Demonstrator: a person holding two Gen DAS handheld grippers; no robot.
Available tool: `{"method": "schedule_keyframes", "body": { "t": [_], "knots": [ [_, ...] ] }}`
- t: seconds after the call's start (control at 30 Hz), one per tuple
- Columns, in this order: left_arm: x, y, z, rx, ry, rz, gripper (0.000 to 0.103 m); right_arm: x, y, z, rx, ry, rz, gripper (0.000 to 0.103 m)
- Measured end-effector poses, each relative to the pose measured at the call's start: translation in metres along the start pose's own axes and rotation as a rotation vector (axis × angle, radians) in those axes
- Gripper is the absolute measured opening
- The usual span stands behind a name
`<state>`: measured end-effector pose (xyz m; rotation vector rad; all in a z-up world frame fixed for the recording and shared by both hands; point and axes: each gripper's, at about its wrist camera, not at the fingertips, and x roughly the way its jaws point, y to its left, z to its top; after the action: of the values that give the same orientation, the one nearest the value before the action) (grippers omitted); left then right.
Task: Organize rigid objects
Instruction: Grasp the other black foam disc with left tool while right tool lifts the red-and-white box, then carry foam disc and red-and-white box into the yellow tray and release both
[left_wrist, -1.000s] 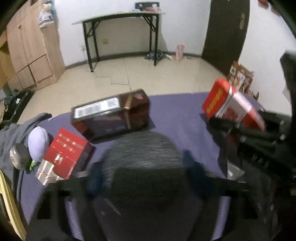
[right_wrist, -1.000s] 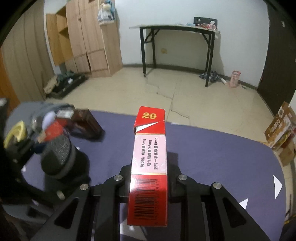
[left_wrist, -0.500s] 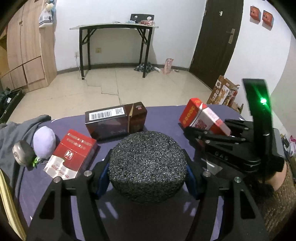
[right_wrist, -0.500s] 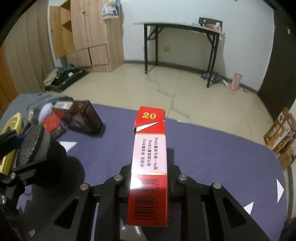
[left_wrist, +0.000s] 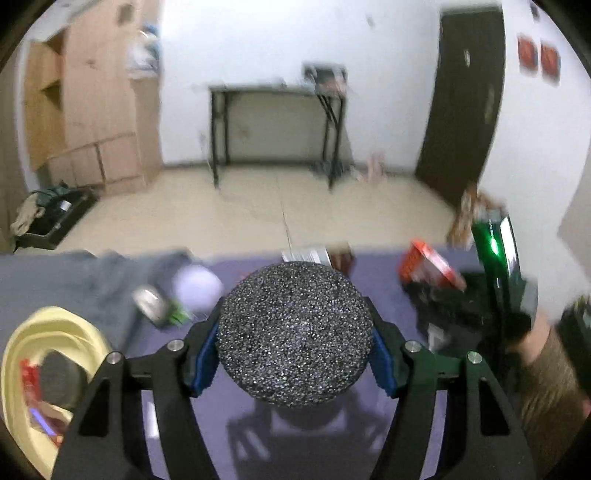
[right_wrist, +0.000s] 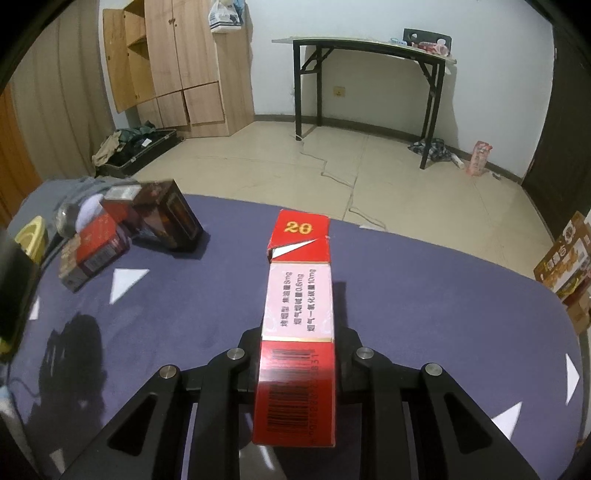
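Observation:
My left gripper (left_wrist: 293, 363) is shut on a black speckled foam ball (left_wrist: 293, 332) and holds it above the purple table (left_wrist: 376, 280). My right gripper (right_wrist: 297, 362) is shut on a red and white cigarette carton (right_wrist: 299, 317), held lengthwise above the table (right_wrist: 443, 295). That carton also shows blurred at the right of the left wrist view (left_wrist: 428, 264). A dark brown box (right_wrist: 166, 218) and a red box (right_wrist: 96, 245) lie at the table's far left. A yellow basket (left_wrist: 40, 369) with items inside sits at the lower left of the left wrist view.
A grey cloth (left_wrist: 85, 277), a pale purple ball (left_wrist: 197, 286) and a small metal object (left_wrist: 149, 308) lie beside the basket. The basket's edge also shows in the right wrist view (right_wrist: 31, 234). Beyond the table are floor, a wooden wardrobe (right_wrist: 177, 62) and a black-legged desk (right_wrist: 369, 48).
My left gripper has swung left and up with the foam ball, bringing the yellow basket into view. The right gripper has held the carton nearly still.

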<state>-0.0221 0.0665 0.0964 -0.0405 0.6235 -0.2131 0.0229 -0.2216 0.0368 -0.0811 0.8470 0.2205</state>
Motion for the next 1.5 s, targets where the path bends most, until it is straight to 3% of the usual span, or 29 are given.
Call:
{"method": "schedule_keyframes", "body": {
  "t": [0.13,0.2,0.27,0.33,0.43,0.5,0.63,0.8,0.9,1.0,1.13,1.27,1.37,1.47,1.5],
  "knots": [
    [-0.050,0.073,0.008,-0.051,-0.069,0.143,0.068,-0.061,0.015,0.018,-0.027,-0.122,-0.005,0.022],
    [-0.069,0.129,0.002,-0.147,-0.073,0.209,0.068,-0.094,0.041,0.026,-0.069,-0.189,0.062,0.022],
    [-0.084,0.199,-0.017,-0.296,-0.051,0.313,0.068,-0.119,0.090,0.032,-0.138,-0.191,0.165,0.022],
    [-0.087,0.245,-0.035,-0.411,-0.013,0.382,0.068,-0.127,0.144,0.035,-0.241,-0.180,0.272,0.022],
    [-0.080,0.274,-0.053,-0.476,0.054,0.409,0.068,-0.109,0.237,0.042,-0.428,-0.096,0.413,0.022],
    [-0.076,0.283,-0.061,-0.480,0.078,0.409,0.068,-0.081,0.292,0.050,-0.547,-0.014,0.450,0.022],
    [-0.080,0.301,-0.069,-0.564,0.051,0.427,0.068,-0.025,0.364,0.061,-0.661,0.063,0.409,0.022],
    [-0.063,0.324,-0.086,-0.664,0.117,0.420,0.068,0.022,0.425,0.065,-0.776,0.096,0.333,0.023],
    [-0.058,0.341,-0.098,-0.715,0.183,0.457,0.068,0.028,0.440,0.065,-0.784,0.095,0.321,0.023],
    [-0.056,0.346,-0.106,-0.736,0.196,0.441,0.068,0.028,0.450,0.067,-0.758,0.135,0.421,0.023],
    [-0.047,0.348,-0.106,-0.740,0.219,0.436,0.069,0.026,0.453,0.064,-0.789,0.097,0.405,0.023],
    [-0.051,0.354,-0.107,-0.771,0.203,0.440,0.069,0.033,0.441,0.072,-0.766,0.054,0.305,0.023],
    [-0.052,0.354,-0.107,-0.773,0.204,0.439,0.070,0.035,0.428,0.073,-0.708,0.094,0.396,0.023],
    [-0.062,0.352,-0.107,-0.770,0.182,0.423,0.070,0.035,0.431,0.067,-0.687,0.149,0.554,0.023],
    [-0.064,0.350,-0.105,-0.763,0.170,0.420,0.070,0.032,0.432,0.064,-0.698,0.134,0.554,0.023]
  ]
}}
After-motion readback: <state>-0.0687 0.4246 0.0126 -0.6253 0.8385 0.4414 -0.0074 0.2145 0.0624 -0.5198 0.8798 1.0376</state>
